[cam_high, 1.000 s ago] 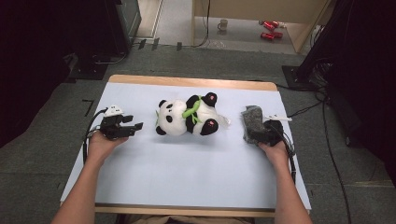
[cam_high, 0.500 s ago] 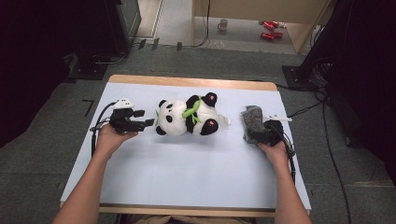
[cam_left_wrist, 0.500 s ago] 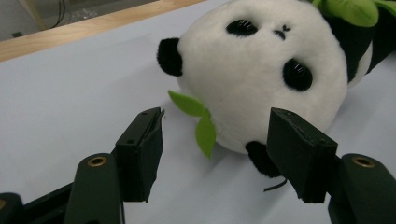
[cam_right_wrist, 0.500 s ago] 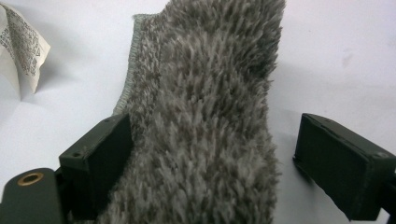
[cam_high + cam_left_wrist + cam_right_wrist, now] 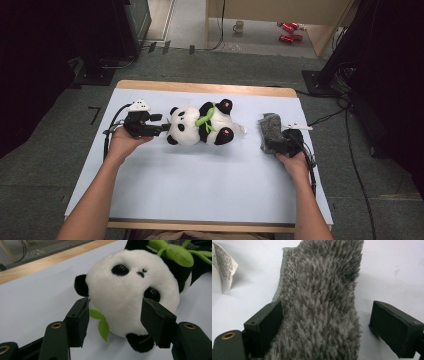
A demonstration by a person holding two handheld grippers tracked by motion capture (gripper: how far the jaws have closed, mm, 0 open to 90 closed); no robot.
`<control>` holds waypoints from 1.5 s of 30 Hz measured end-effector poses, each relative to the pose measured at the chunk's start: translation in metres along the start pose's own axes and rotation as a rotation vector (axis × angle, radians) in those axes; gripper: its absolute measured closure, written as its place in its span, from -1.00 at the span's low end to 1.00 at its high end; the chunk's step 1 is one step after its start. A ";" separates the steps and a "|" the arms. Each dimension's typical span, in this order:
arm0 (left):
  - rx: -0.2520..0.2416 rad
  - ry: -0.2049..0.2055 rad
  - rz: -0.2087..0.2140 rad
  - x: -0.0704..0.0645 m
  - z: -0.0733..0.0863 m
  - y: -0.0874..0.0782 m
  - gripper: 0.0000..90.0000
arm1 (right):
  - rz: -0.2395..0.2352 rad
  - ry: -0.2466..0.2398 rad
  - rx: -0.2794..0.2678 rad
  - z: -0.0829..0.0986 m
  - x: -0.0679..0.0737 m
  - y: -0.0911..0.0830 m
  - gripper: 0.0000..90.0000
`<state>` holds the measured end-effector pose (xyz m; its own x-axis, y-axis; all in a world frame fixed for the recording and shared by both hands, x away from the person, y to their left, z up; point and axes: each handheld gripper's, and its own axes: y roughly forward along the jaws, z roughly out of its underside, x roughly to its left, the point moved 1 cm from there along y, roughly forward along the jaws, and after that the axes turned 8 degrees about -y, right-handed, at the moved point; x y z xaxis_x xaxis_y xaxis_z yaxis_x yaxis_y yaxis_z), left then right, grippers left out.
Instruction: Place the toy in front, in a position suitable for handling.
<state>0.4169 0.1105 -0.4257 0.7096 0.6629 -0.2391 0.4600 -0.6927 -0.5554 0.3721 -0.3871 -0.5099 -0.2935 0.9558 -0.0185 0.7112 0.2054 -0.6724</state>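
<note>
A black-and-white panda plush (image 5: 200,125) with a green leaf collar lies on its back mid-table, head pointing left. My left gripper (image 5: 161,129) is open at the panda's head (image 5: 130,287), one jaw by its left ear and the other by its eye; I cannot tell whether they touch. A grey shaggy cloth (image 5: 269,129) lies at the right. My right gripper (image 5: 280,141) stands open around it. The cloth (image 5: 322,305) rests against the left jaw, with a gap to the right jaw.
A white sheet (image 5: 210,185) covers the table, whose wooden far edge (image 5: 200,87) shows. A printed white tag (image 5: 223,265) lies left of the cloth. Beyond the table, a mug (image 5: 240,26), red cans (image 5: 287,31) and cables (image 5: 345,115) are on the floor.
My left gripper has moved right across the table until its jaws flank the panda's head. The right gripper, the cloth and the panda have not moved.
</note>
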 end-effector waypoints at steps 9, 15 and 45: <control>0.002 0.026 0.036 -0.003 -0.013 0.012 -0.07 | 0.001 -0.002 0.001 0.000 0.000 0.000 -0.76; 0.030 0.046 0.038 0.000 -0.007 0.021 0.02 | 0.003 -0.002 -0.001 0.000 0.000 0.000 -0.76; -0.013 -0.009 0.095 0.004 0.014 0.043 0.64 | 0.015 0.011 0.001 0.001 0.002 -0.002 -0.74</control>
<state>0.4323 0.0875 -0.4616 0.7455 0.5966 -0.2972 0.3979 -0.7561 -0.5196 0.3698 -0.3859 -0.5097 -0.2755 0.9611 -0.0201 0.7147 0.1908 -0.6729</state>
